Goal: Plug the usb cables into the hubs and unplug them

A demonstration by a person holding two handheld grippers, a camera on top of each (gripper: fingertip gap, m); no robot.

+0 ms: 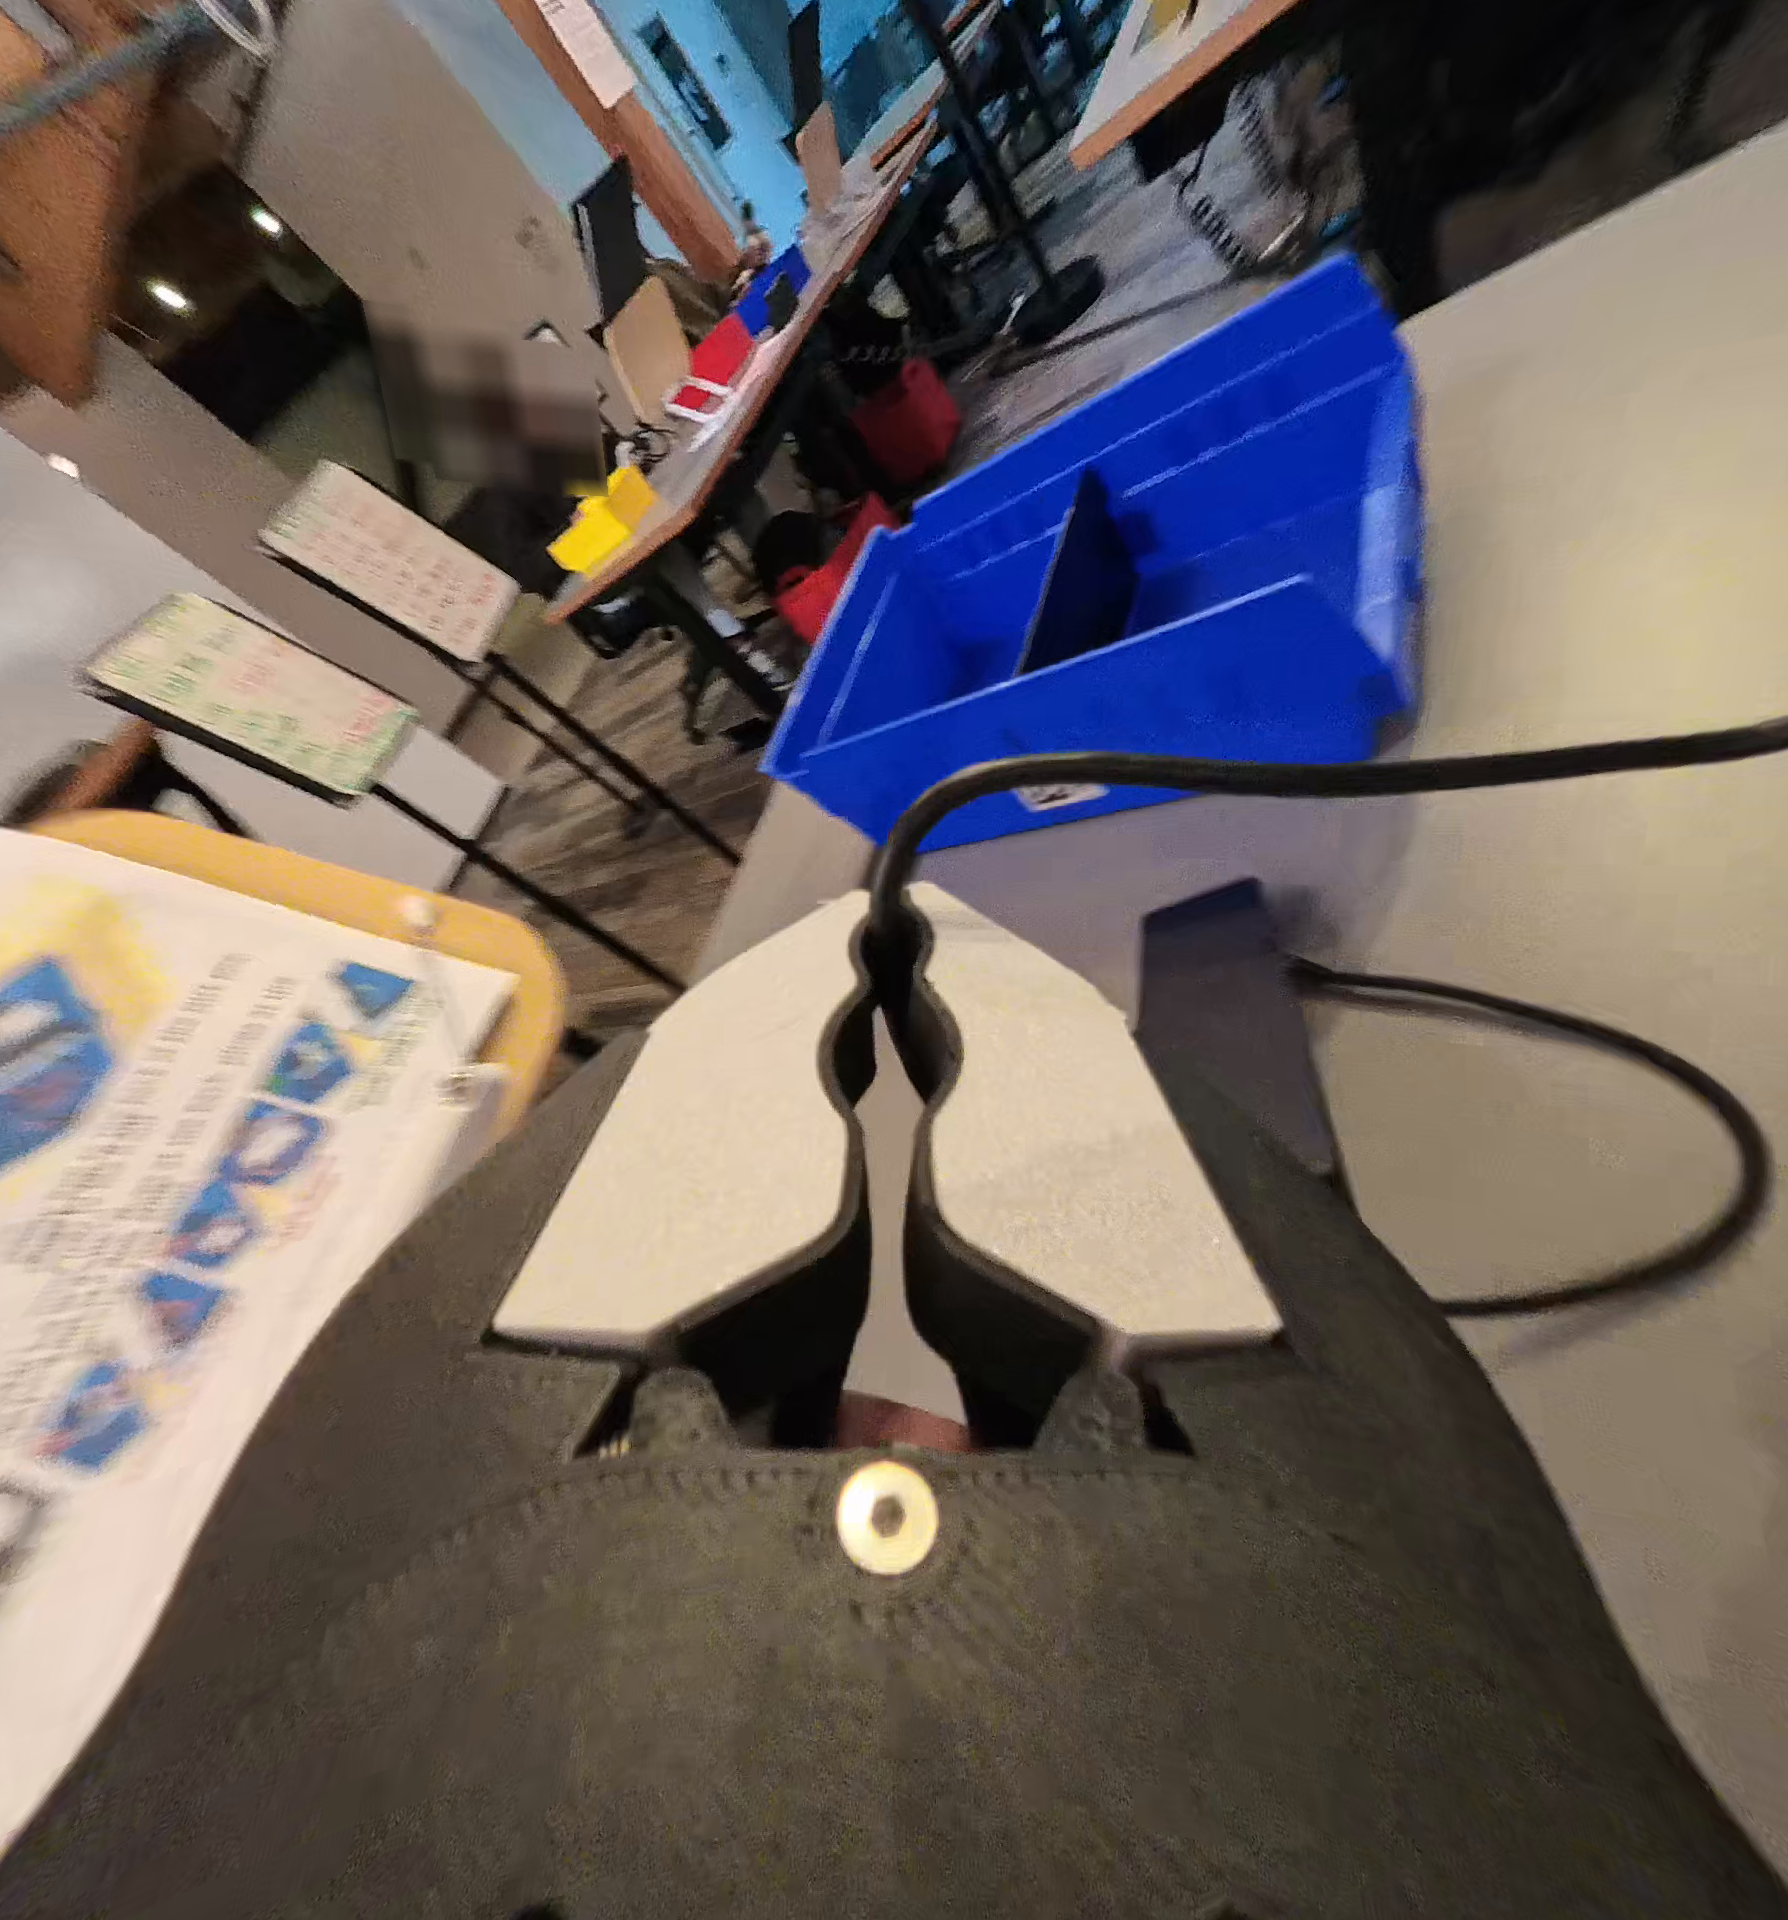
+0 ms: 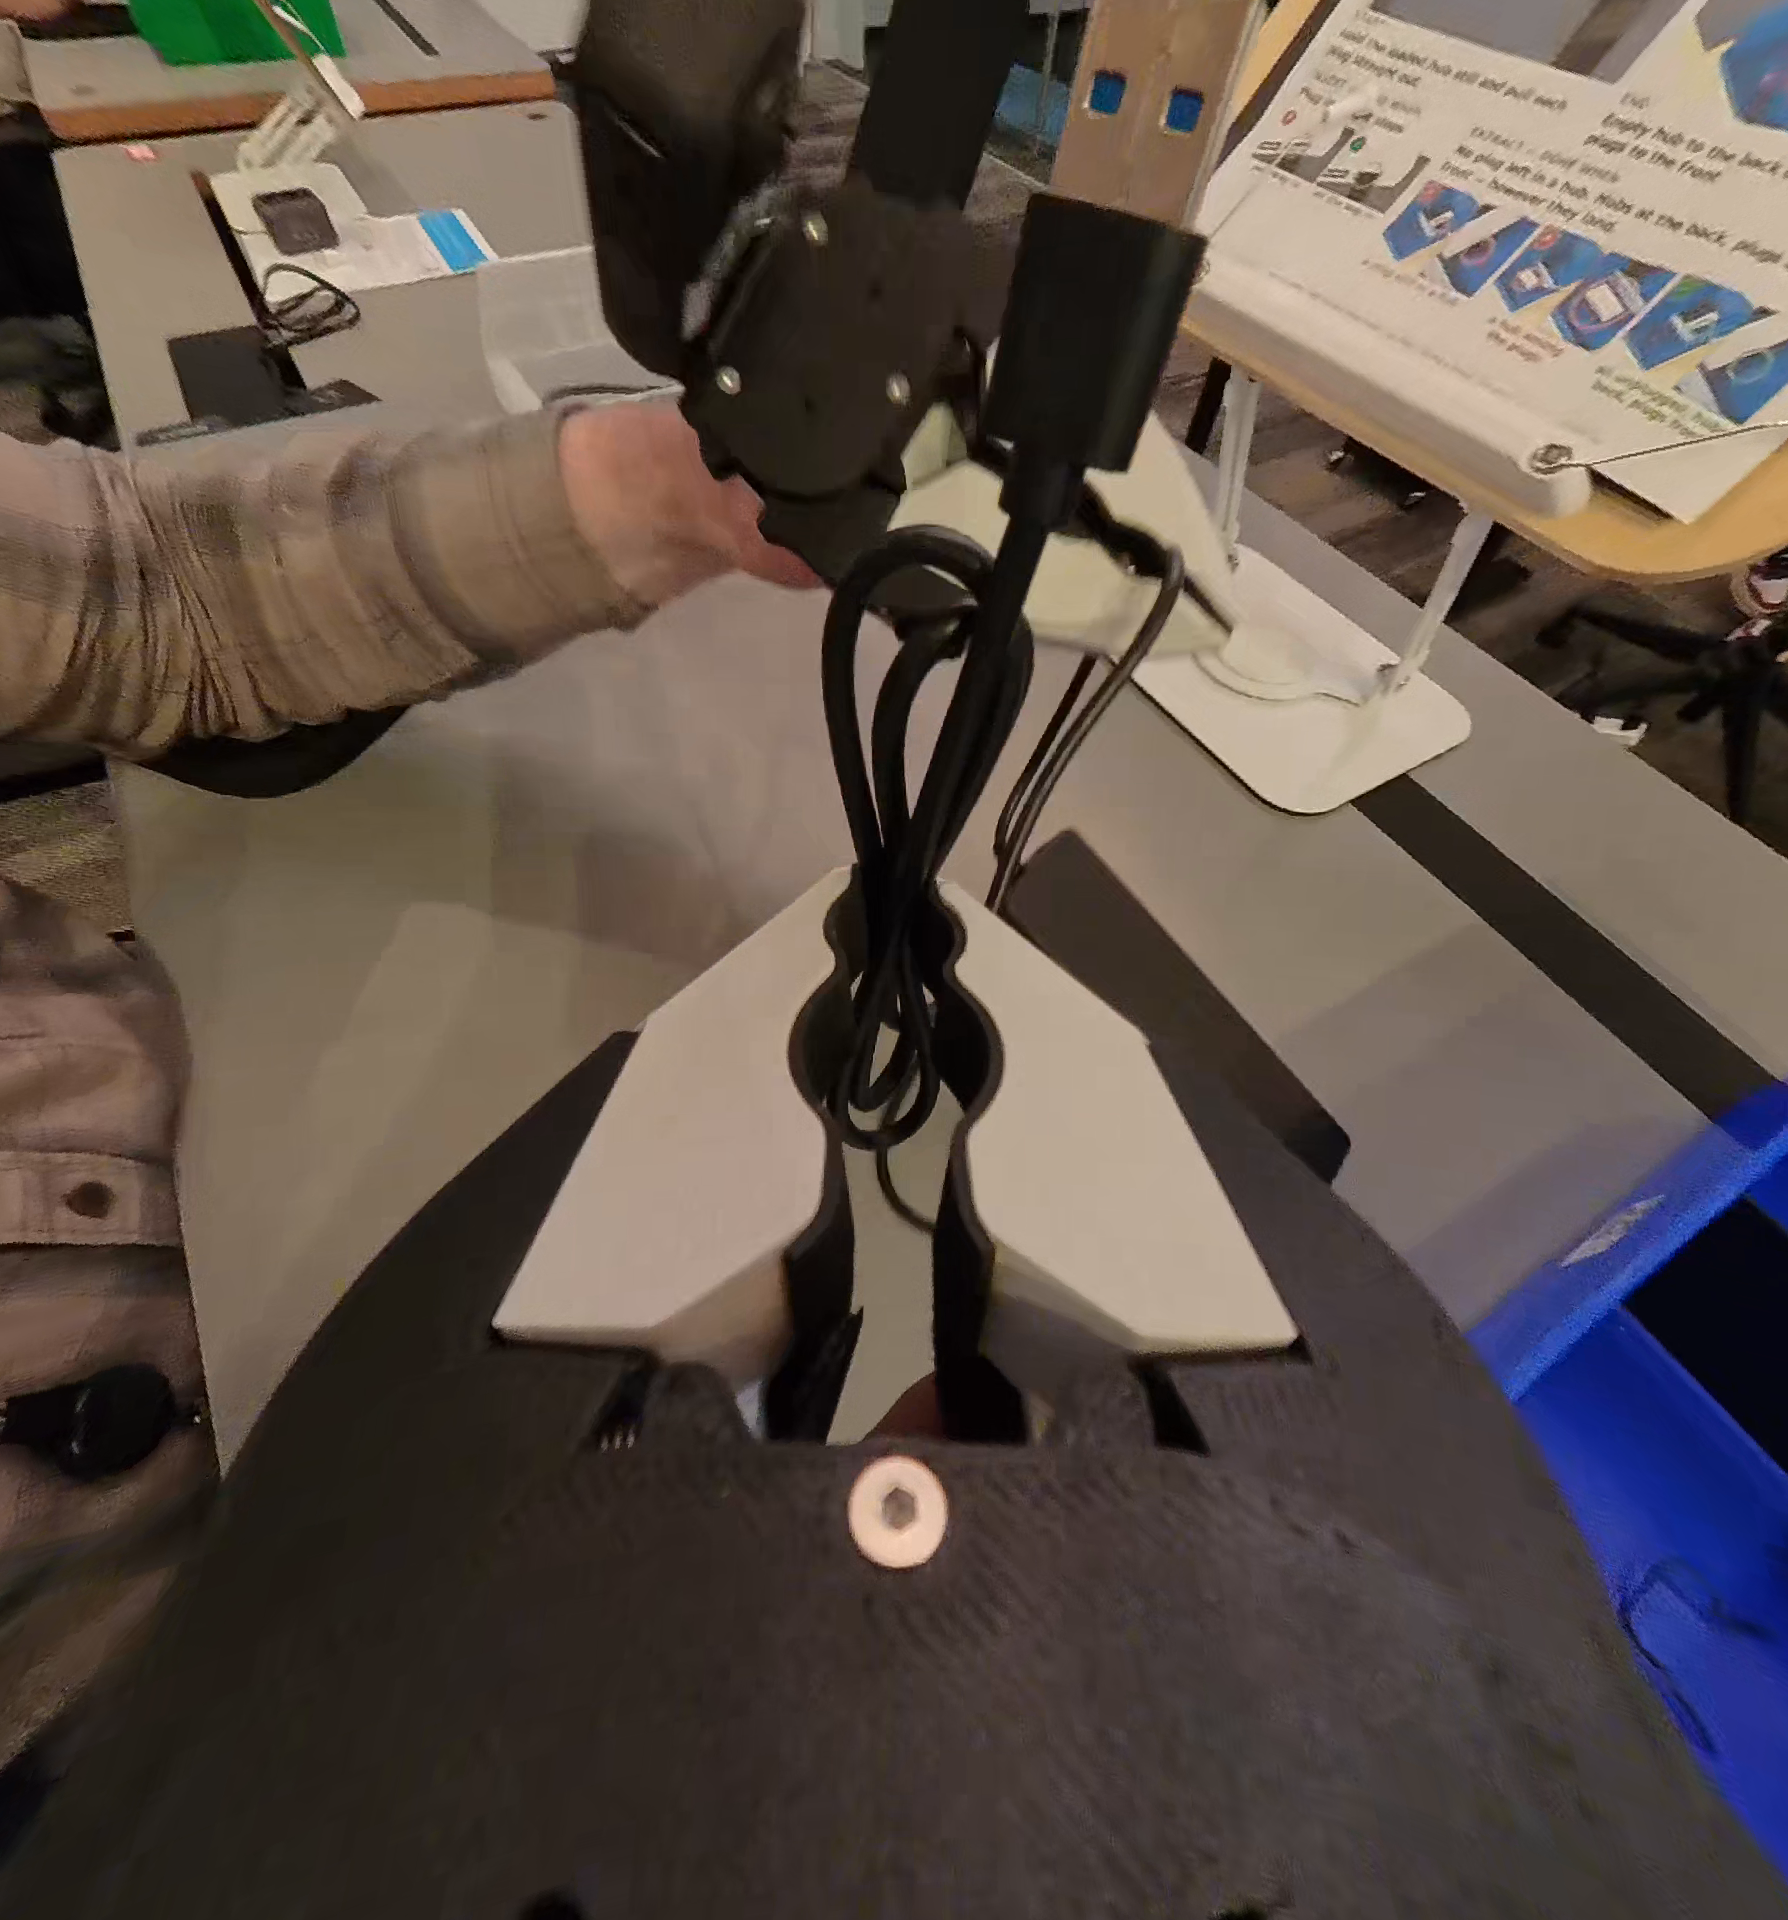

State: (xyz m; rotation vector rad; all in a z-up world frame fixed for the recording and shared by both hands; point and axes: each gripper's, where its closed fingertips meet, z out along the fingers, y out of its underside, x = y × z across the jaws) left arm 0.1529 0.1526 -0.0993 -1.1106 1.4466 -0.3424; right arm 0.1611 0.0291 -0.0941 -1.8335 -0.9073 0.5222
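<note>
My right gripper (image 2: 895, 904) is shut on a looped bundle of black USB cable (image 2: 900, 790). The cable's plug (image 2: 1087, 332) stands above the fingertips, with its metal end pointing up. My left gripper (image 1: 895, 930) is shut on a thin black cable (image 1: 1389, 774) that runs off to the right. The left gripper also shows in the right wrist view (image 2: 1165, 582), held by a hand, just behind the plug. A dark hub (image 1: 1233, 1018) lies on the grey table right of the left fingers, with its cable looping right. It also shows in the right wrist view (image 2: 1160, 987).
A blue divided bin (image 1: 1233, 675) stands on the table (image 1: 1596, 520) beyond the left gripper and shows at the lower right in the right wrist view (image 2: 1700, 1455). An instruction sheet on a white stand (image 2: 1316, 717) is at the table's far side. A sleeved arm (image 2: 246, 582) reaches in from the left. There is about 12 centimetres between the tips of the two grippers.
</note>
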